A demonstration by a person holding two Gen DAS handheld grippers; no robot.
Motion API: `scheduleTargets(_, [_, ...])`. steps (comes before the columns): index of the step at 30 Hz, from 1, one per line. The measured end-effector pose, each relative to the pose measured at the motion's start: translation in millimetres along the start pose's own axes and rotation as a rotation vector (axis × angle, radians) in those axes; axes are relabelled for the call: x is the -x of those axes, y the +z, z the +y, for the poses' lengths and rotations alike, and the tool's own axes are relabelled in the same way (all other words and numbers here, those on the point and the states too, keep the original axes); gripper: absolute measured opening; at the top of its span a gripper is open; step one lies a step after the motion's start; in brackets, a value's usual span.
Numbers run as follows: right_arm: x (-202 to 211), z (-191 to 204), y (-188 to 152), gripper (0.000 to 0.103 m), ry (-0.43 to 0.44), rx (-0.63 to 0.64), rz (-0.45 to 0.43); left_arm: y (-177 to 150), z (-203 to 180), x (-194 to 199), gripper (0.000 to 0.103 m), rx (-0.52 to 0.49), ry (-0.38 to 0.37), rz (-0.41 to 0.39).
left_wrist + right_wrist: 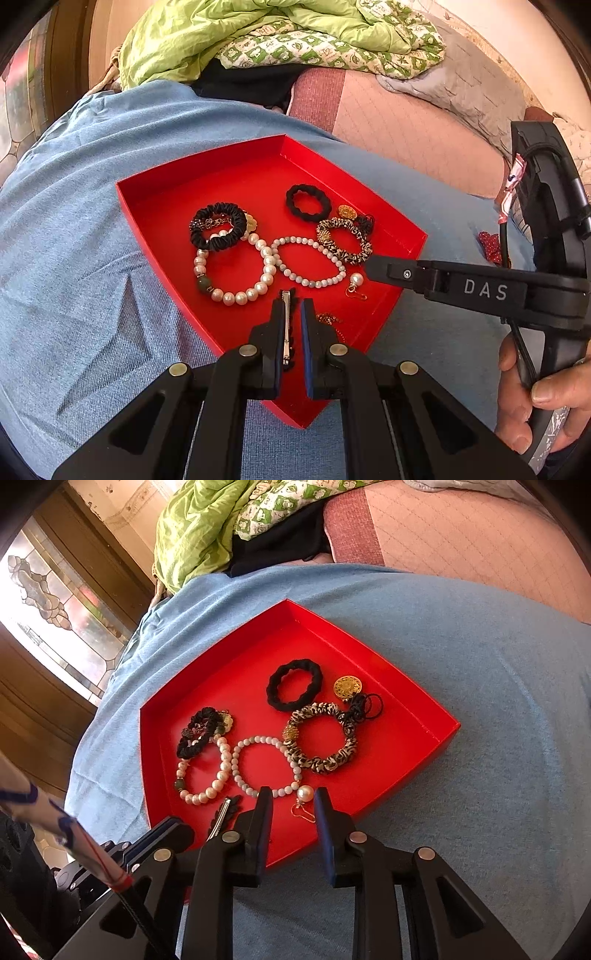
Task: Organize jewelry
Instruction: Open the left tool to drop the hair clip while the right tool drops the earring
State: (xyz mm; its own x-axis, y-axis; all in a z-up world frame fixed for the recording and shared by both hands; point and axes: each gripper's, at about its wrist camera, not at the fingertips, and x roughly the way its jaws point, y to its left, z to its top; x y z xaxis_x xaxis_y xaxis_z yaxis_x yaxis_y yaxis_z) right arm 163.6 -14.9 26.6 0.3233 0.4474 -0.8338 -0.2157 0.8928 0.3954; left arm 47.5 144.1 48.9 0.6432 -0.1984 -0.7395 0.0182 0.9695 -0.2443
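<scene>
Here the left gripper [293,314] has its jaws nearly pressed together, a slim metal hair clip [286,325] lying in the narrow gap between them; whether the pads actually pinch it I cannot tell. The right gripper [293,812] has its jaws spread, empty, hovering over a pearl earring [305,794] with a gold hook at the near edge of the red tray [424,716].

The step looks like picking that earring, so the jaws should straddle the pearl itself (the thin hook would slip out) and close gently.

Outward from there, a small-bead bracelet [266,766] lies just beside the pearl, touching a larger pearl bracelet [203,771] and an animal-print scrunchie [321,738]; a sloppy closure could catch those beads. Farther back lie a black hair tie [293,685] and a gold pendant [346,687]. The tray's far left corner is bare, giving free room for sorting. The low walls need a lift to clear, and the blue cloth [461,646] under the tray is soft.
</scene>
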Motion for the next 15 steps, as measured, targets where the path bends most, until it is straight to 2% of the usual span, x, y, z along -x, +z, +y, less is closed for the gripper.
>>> scheduleTargets(4, [3, 2, -2, 0.025, -0.006, 0.002, -0.007, 0, 0, 1, 0.009, 0.000, 0.002, -0.001])
scheduleTargets(9, [6, 0, -3, 0.028, -0.007, 0.002, -0.010, 1, 3, 4, 0.029, 0.013, 0.013, -0.016])
scheduleTargets(11, [8, -1, -3, 0.029, -0.007, 0.001, -0.015, 1, 3, 5, 0.030, 0.015, 0.016, -0.022])
scheduleTargets(15, [13, -4, -3, 0.032, -0.011, -0.007, -0.028, 1, 1, 5, 0.039, 0.013, 0.022, -0.024])
